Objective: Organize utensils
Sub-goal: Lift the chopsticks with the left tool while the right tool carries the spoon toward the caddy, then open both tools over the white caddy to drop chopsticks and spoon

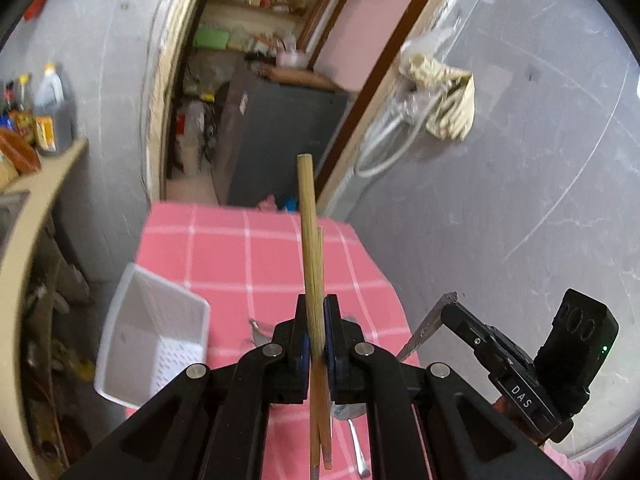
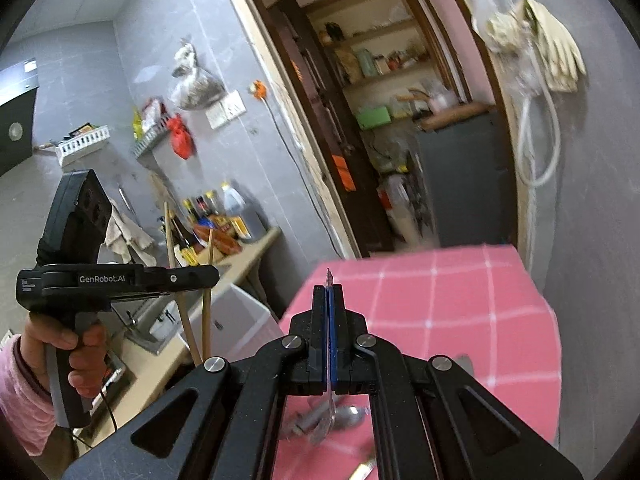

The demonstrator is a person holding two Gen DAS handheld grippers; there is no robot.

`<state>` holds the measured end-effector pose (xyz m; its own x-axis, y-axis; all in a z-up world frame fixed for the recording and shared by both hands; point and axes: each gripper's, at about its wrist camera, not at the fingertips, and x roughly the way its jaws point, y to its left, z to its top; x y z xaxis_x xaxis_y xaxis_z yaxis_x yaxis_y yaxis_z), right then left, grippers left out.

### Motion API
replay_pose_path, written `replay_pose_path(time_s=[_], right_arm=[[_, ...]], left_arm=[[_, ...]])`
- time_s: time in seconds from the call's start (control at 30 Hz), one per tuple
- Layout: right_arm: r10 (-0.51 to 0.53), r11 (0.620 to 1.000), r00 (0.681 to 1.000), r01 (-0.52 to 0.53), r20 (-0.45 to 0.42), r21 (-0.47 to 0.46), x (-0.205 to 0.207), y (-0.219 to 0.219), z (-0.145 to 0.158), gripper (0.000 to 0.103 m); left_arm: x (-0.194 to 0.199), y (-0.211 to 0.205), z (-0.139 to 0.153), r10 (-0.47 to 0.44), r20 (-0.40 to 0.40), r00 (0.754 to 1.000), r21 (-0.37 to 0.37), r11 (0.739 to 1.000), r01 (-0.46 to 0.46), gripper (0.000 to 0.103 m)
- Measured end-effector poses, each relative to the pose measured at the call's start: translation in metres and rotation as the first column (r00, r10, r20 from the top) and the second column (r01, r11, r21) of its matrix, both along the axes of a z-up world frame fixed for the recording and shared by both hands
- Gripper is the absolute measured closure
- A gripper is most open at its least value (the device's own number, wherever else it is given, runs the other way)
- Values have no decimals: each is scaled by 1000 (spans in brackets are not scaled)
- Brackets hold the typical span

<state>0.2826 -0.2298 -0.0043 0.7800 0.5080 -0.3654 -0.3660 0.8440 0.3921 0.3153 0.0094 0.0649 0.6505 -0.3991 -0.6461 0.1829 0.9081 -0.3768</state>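
My left gripper (image 1: 318, 308) is shut on a pair of wooden chopsticks (image 1: 308, 220) that stick up between the pads, above the pink checked tablecloth (image 1: 248, 248). The right wrist view shows the same chopsticks (image 2: 208, 300) crossing through the left gripper (image 2: 208, 274), which a hand in a pink sleeve holds. My right gripper (image 2: 329, 292) is shut on a thin clear plastic utensil (image 2: 329, 276), seen edge-on with a toothed tip. In the left wrist view the right gripper (image 1: 448, 304) hangs at the right with that utensil (image 1: 424, 328). A metal spoon (image 2: 352, 416) lies on the cloth below.
A white slotted basket (image 1: 132, 344) stands at the table's left edge. Left of it is a counter (image 1: 44, 184) with sauce bottles (image 1: 52, 112) and a sink. An open doorway to a storeroom lies ahead. Gloves (image 1: 448, 92) hang on the grey wall at right.
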Motion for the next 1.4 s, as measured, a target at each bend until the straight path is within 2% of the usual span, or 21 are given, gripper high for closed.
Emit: replay_pose_path(time_s=[0.2, 0.33, 0.5, 0.73, 0.9, 1.03, 1.2, 1.4], right_arm=[[16, 1000, 996, -17, 87, 10, 14, 31, 37, 102], [41, 999, 990, -44, 138, 19, 24, 57, 56, 102], [68, 996, 983, -76, 172, 40, 43, 90, 64, 102], [98, 995, 980, -100, 171, 0, 65, 131, 57, 102], [103, 994, 982, -98, 161, -38, 74, 146, 49, 102], [115, 992, 985, -109, 127, -57, 81, 158, 34, 102], [149, 987, 988, -146, 49, -67, 86, 167, 3, 102], [174, 983, 984, -176, -44, -49, 91, 169, -27, 99]], left_arm=[[3, 28, 44, 51, 109, 993, 40, 998, -56, 97], [7, 49, 57, 88, 154, 984, 73, 992, -100, 97], [10, 76, 50, 137, 208, 968, 63, 986, -153, 97], [14, 99, 34, 199, 317, 927, -22, 979, -202, 97], [19, 102, 27, 186, 363, 913, 35, 976, -213, 97], [19, 103, 7, 181, 369, 912, 80, 971, -225, 96], [16, 109, -23, 189, 318, 929, 63, 973, -220, 96], [11, 112, -45, 149, 238, 960, 21, 987, -158, 96]])
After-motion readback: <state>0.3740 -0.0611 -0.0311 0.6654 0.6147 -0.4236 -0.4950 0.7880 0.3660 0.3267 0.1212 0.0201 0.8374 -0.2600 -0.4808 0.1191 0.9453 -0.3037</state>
